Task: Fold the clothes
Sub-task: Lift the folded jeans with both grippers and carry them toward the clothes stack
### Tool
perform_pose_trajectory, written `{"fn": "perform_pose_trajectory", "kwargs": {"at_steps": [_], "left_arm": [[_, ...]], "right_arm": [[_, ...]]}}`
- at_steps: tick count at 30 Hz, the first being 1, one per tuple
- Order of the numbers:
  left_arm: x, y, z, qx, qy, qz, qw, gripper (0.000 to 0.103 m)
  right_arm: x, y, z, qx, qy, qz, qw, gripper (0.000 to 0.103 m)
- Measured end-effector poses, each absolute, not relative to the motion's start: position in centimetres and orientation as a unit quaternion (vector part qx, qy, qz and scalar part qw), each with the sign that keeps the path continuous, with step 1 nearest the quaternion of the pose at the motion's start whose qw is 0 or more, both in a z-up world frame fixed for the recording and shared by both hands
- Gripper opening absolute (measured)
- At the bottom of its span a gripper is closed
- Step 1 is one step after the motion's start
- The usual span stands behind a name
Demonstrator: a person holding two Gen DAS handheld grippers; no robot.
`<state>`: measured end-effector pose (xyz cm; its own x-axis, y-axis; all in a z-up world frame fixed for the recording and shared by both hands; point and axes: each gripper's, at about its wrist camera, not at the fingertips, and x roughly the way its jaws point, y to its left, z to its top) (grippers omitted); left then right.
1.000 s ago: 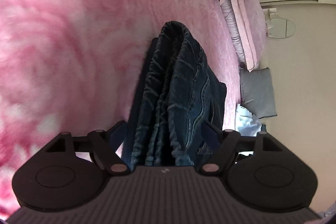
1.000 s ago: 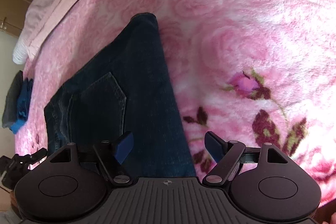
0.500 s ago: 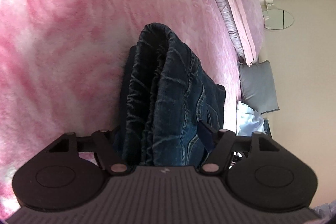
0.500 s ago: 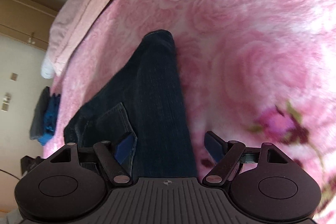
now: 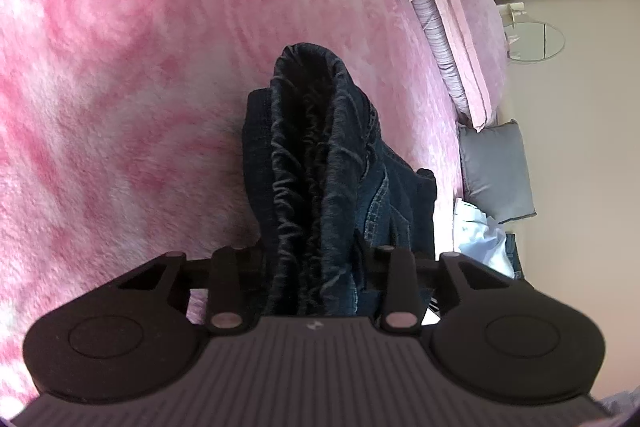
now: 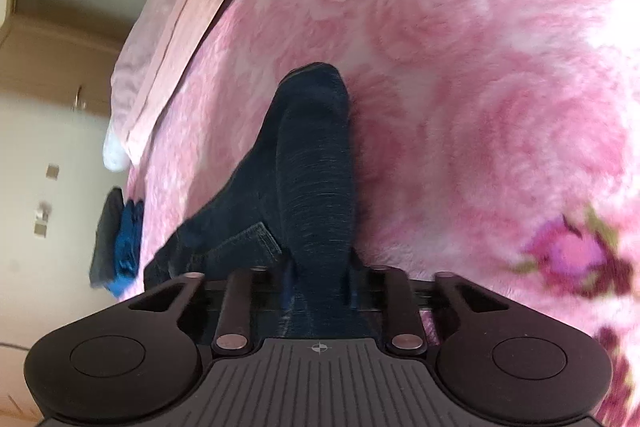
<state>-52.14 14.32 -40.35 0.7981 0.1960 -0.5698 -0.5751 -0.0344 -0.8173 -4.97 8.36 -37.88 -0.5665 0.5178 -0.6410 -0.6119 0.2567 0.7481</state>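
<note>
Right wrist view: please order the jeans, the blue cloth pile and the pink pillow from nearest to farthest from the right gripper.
1. Jeans, between the closing fingers of the right gripper.
2. Blue cloth pile, left, at the bed edge.
3. Pink pillow, upper left.

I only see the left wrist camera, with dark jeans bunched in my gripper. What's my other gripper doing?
Observer: The right gripper is closing on a smoother fold of the same jeans, with cloth between its fingers.
Operator: Is there anything pretty on the blanket there?
Observer: Yes, a purple flower is printed on the pink blanket, to the right of that gripper.
Operator: Are there any other clothes?
Observer: A dark and bright blue bundle sits by the blanket's left edge.
</note>
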Motion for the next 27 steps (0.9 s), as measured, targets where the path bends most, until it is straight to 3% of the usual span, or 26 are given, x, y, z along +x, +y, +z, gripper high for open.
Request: {"fn": "perform_pose_trajectory", "kwargs": {"at_steps": [15,21,27], "left_arm": [[-61.3,13.4,-27.9,-0.631,0.129,0.347,0.681,0.028],[-71.5,15.0,-23.9,-0.614,0.095,0.387,0.681,0.028],[-86.0,19.7,-21.1,-0.600,0.080,0.402,0.687,0.028]], "right_arm": [[-13.1,9.6,-27.7,-0.011,0.657,0.623,0.425,0.018],[-21.8,14.4,-25.0,-0.016,0.653,0.652,0.385,0.018],[-35.6,19.8,-22.7,-0.010,0.639,0.676,0.366,0.018]]}}
